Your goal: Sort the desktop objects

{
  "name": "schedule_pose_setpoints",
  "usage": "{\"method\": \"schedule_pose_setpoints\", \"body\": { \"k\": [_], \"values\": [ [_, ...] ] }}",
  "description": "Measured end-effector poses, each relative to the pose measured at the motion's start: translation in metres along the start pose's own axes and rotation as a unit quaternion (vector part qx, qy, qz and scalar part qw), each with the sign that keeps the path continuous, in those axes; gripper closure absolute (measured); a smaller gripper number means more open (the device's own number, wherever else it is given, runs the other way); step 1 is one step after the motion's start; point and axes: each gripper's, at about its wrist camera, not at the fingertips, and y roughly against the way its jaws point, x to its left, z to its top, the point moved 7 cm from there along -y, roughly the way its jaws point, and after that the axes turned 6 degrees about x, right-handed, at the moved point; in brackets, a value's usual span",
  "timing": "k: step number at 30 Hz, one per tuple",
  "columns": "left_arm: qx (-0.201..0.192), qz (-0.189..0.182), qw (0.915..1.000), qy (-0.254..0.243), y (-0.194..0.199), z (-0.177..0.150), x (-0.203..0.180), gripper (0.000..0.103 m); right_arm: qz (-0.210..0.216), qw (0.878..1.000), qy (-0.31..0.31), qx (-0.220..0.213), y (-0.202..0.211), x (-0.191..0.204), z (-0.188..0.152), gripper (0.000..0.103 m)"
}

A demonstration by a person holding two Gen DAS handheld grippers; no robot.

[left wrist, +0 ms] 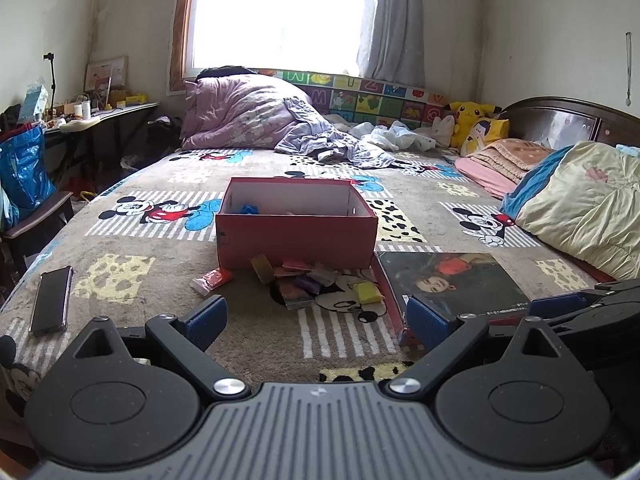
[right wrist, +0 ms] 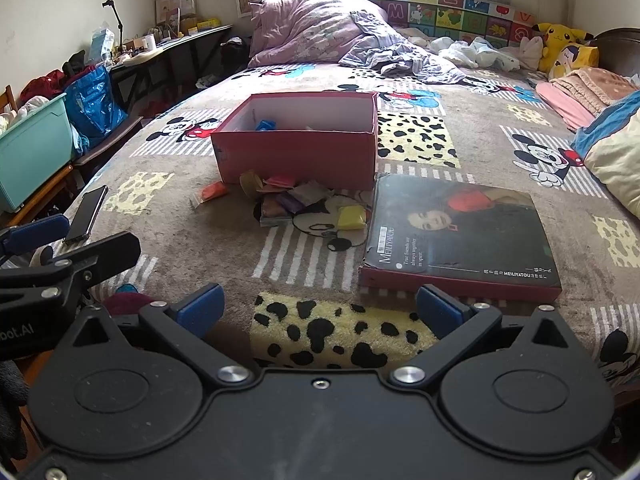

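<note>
Both grippers hover low over the near edge of a bed [right wrist: 168, 280] covered with a cartoon-mouse blanket. The left gripper [left wrist: 316, 322] has its jaws wide apart with nothing between them, and the right gripper [right wrist: 318, 308] shows the same: jaws spread, empty.

A red open box [right wrist: 296, 156] sits upright in the middle of the bed; a blue item [right wrist: 266, 125] lies inside it, though what it is cannot be made out. Just in front of the box lies a heap of small coloured packets [right wrist: 294, 200], touching one another. An orange packet [right wrist: 214, 191] lies apart to the left of the heap, and a yellow packet [right wrist: 352, 218] lies at its right edge, just beside the box lid [right wrist: 460, 236]. The lid lies flat to the right of the box, printed side up. A dark phone [right wrist: 86, 214] lies near the bed's left edge, well apart from the packets.
</note>
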Motion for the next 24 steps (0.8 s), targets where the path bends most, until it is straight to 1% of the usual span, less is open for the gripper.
{"method": "schedule_pose_setpoints", "body": {
  "k": [5, 9, 11, 13, 16, 19, 21, 24],
  "values": [
    [0.001, 0.006, 1.0, -0.003, -0.009, 0.002, 0.003, 0.006, 0.0, 1.0, 0.005, 0.003, -0.008, -0.001, 0.002, 0.0],
    [0.011, 0.01, 0.9998, 0.015, -0.022, 0.003, 0.013, 0.006, 0.004, 1.0, 0.009, 0.009, -0.018, -0.003, 0.003, 0.0],
    [0.016, 0.005, 0.9995, 0.028, -0.03, 0.003, 0.018, 0.006, 0.01, 1.0, 0.011, 0.012, -0.024, -0.005, 0.003, 0.0],
    [0.021, 0.001, 0.9994, 0.029, -0.038, 0.002, 0.023, 0.006, 0.019, 1.0, 0.008, 0.011, -0.029, -0.008, 0.004, 0.0],
    [0.025, 0.009, 0.9993, 0.026, -0.05, 0.002, 0.028, 0.006, 0.026, 1.0, 0.0, 0.013, -0.041, -0.013, 0.007, 0.0],
    [0.031, 0.021, 0.9988, 0.03, -0.066, 0.0, 0.037, 0.006, 0.023, 1.0, 0.01, 0.006, -0.052, -0.014, 0.009, 0.0],
    [0.037, 0.023, 0.9984, 0.036, -0.077, -0.001, 0.043, 0.006, 0.033, 0.999, 0.005, 0.005, -0.061, -0.014, 0.011, 0.0],
    [0.042, 0.012, 0.9981, 0.044, -0.091, -0.001, 0.051, 0.006, 0.039, 0.999, 0.011, -0.006, -0.074, -0.014, 0.014, 0.0]
  ]
}}
